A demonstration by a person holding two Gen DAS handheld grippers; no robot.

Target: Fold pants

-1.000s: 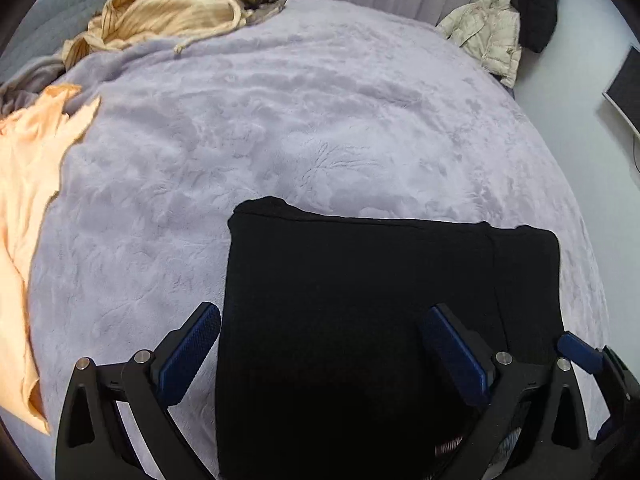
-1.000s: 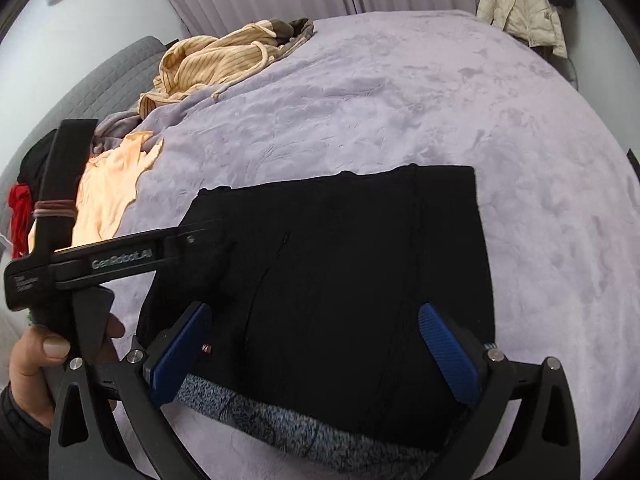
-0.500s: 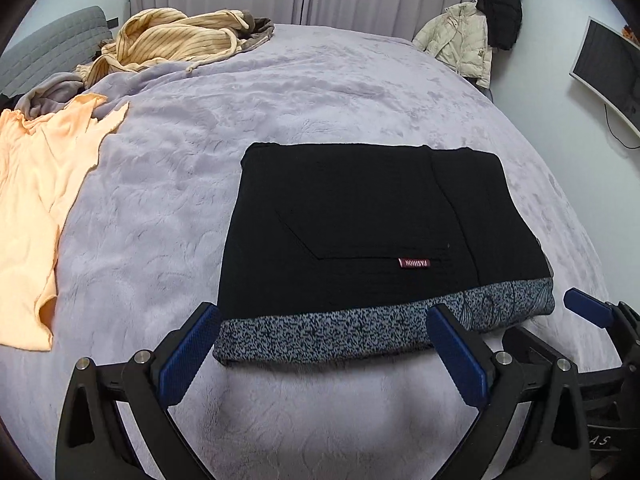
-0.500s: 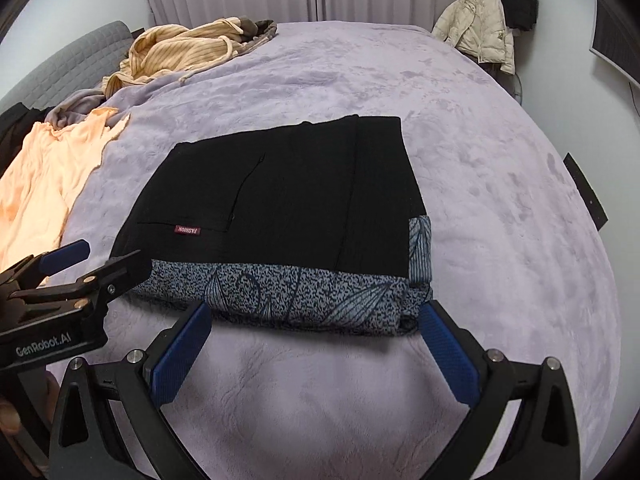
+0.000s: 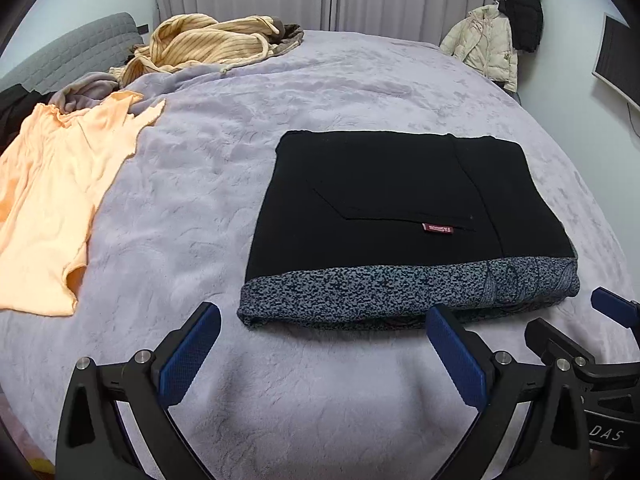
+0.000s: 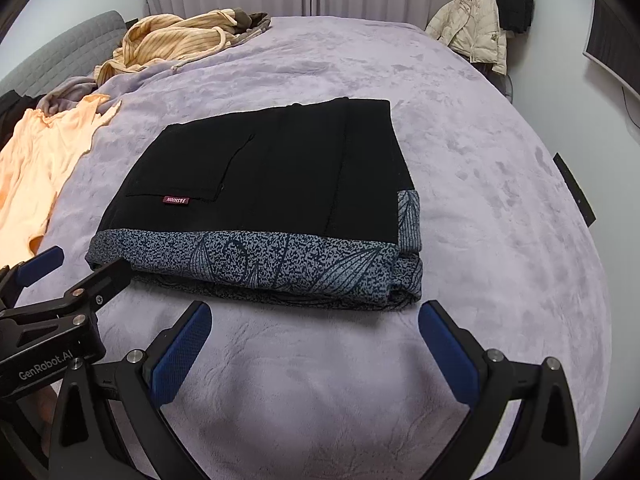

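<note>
The wide bed covered in a plush lilac blanket (image 5: 320,92) fills both views, and near its middle lie my black knit pants with the grey speckled leaf-print band (image 5: 404,200), already folded into a thick, squarish packet with the patterned band along the edge nearest me. A small red woven label (image 6: 175,200) sits face-up beside the pocket seam. Off to my left are a flat peach-orange top (image 5: 52,196) and, farther back, a heap of cream striped knitwear (image 5: 208,42); a pale puffer jacket (image 6: 474,34) hangs by the far wall.

I judge the folding to be essentially finished: the packet looks square, its edges line up, and neither tool is on it. What may be left is a tidy-up. The layers at the near right corner bulge a little in the right wrist view, so the next move, if any, calls for a light press or tuck there without dragging the top layer askew.

My left gripper (image 5: 320,354) hangs just short of the packet's near edge, jaws spread wide, holding nothing and touching nothing. My right gripper (image 6: 316,350) is likewise spread wide and empty, hovering over bare blanket just in front of the patterned band.
</note>
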